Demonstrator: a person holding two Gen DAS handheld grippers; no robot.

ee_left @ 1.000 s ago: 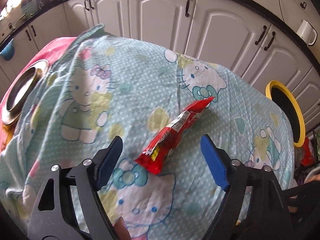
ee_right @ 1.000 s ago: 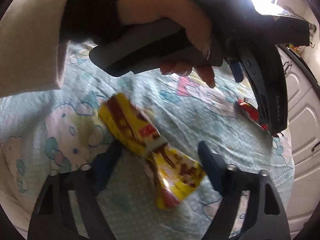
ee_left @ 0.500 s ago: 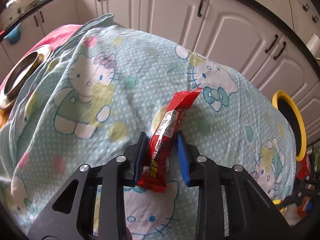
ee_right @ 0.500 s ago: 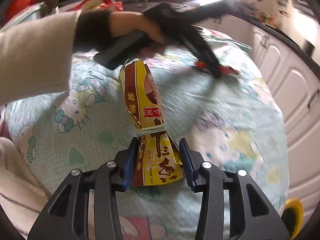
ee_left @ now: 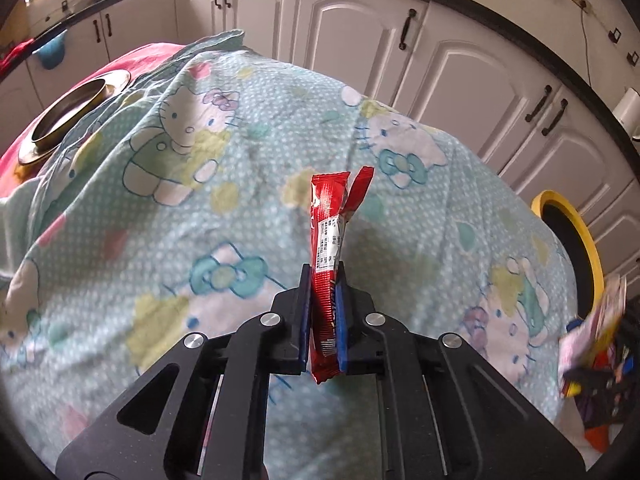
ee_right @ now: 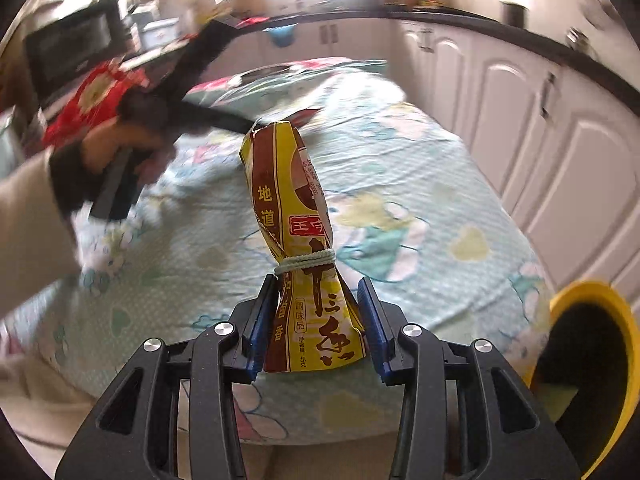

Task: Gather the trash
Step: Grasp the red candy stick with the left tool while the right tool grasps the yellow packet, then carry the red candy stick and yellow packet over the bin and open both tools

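My left gripper (ee_left: 322, 276) is shut on a long red snack wrapper (ee_left: 329, 236), which stands up between the blue pads above the cartoon-cat tablecloth (ee_left: 160, 220). My right gripper (ee_right: 317, 286) is shut on a yellow and brown seasoning packet (ee_right: 294, 216) tied round its middle with a pale rubber band. The packet is lifted off the tablecloth (ee_right: 420, 216). A yellow-rimmed bin (ee_right: 596, 364) stands at the lower right of the right wrist view, and the same bin (ee_left: 576, 240) shows at the table's right edge in the left wrist view. The left gripper (ee_right: 244, 122) appears blurred beyond the packet.
A metal bowl (ee_left: 68, 110) sits on a red cloth at the far left of the table. White cabinets (ee_left: 360, 40) with dark handles run behind the table. A sleeved arm (ee_right: 32, 220) crosses the left side. Colourful packets (ee_left: 596, 344) show at the right edge.
The left gripper closed on the red wrapper and raised it upright. The right gripper closed on the yellow packet, lifted it and swung toward the yellow bin.
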